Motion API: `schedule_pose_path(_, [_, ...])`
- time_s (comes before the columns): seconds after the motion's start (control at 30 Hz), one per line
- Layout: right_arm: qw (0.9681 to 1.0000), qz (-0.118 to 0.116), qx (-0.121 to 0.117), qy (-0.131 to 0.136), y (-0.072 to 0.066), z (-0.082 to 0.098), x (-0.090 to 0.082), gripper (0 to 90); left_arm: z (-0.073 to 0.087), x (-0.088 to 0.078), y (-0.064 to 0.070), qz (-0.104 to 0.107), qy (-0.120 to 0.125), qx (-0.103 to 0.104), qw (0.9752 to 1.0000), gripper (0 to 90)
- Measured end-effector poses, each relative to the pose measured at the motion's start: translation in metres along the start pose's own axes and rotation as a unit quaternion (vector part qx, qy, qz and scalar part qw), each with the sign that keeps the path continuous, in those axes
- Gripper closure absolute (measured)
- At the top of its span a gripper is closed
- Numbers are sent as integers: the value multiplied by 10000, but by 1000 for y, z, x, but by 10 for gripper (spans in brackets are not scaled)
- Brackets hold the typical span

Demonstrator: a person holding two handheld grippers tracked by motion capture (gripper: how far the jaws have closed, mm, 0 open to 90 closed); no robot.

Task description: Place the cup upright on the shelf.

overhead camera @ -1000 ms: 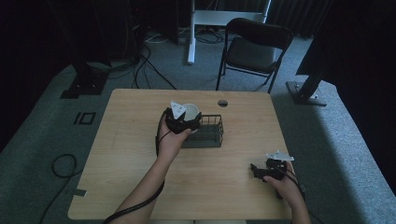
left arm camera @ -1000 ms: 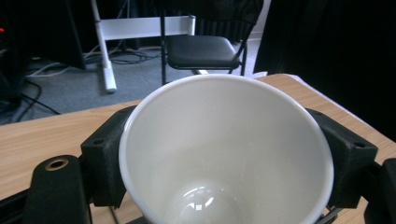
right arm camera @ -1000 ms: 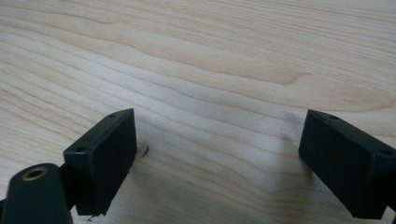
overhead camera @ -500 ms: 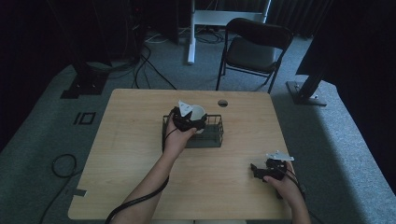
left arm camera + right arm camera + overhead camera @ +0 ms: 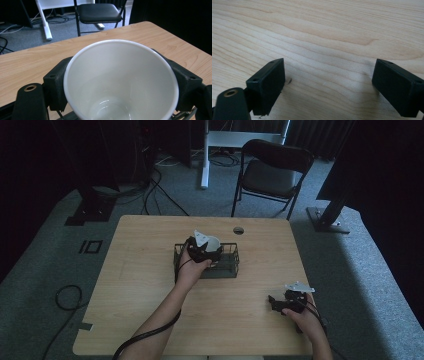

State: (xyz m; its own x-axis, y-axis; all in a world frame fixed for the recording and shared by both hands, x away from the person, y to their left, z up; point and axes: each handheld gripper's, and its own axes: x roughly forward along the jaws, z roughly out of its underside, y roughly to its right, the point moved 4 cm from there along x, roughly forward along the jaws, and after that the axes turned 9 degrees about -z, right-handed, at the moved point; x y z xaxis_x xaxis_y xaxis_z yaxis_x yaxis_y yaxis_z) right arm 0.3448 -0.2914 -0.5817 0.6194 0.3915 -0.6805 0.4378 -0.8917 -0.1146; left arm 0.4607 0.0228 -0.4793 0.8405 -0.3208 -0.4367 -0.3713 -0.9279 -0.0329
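A white cup is held between the jaws of my left gripper, which is shut on its sides. In the left gripper view the cup opens toward the camera, empty inside, with a black finger pressed on either flank. The cup hangs over the black wire basket at the table's middle, low between its walls; I cannot tell whether it touches the bottom. My right gripper rests at the front right of the table, open, and its jaws have only bare wood between them.
The wooden table has a round cable hole behind the basket. A black folding chair stands beyond the far edge. Cables lie on the floor to the left.
My left gripper has carried the cup to the right and down, from the basket's left end to over its middle. The right gripper has kept still.
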Motion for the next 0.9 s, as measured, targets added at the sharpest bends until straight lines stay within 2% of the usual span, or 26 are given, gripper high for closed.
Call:
schedule_pose_path(0.2, [10000, -1, -1, 2, 0, 0, 0, 109, 1, 0, 3, 19, 40, 214, 9998, 199])
schedule_pose_path(0.27, [10000, -1, 0, 2, 0, 0, 0, 109, 0, -1, 2, -23, -11, 131, 9999, 196])
schedule_pose_path(0.33, [10000, -1, 0, 3, 0, 0, 0, 109, 0, -1, -1, -70, -50, 145, 9999, 137])
schedule_pose_path(0.43, [10000, 0, 1, 2, 0, 0, 0, 109, -2, -2, -1, -25, -68, 125, 9999, 100])
schedule_pose_path(0.57, [10000, 1, -1, 1, 0, 0, 0, 109, -9, -10, -4, 21, -15, 166, 9999, 99])
schedule_pose_path(0.67, [10000, 0, -1, 1, 0, 0, 0, 109, -13, -16, -5, 61, 29, 89, 9999, 99])
schedule_pose_path(0.8, [10000, 1, 0, 2, 0, 0, 0, 109, -14, -22, -4, 179, 42, 76, 9998, 99])
schedule_pose_path(0.9, [10000, 0, -2, 2, 0, 0, 0, 109, -14, -27, -6, 170, 83, 99, 9998, 100])
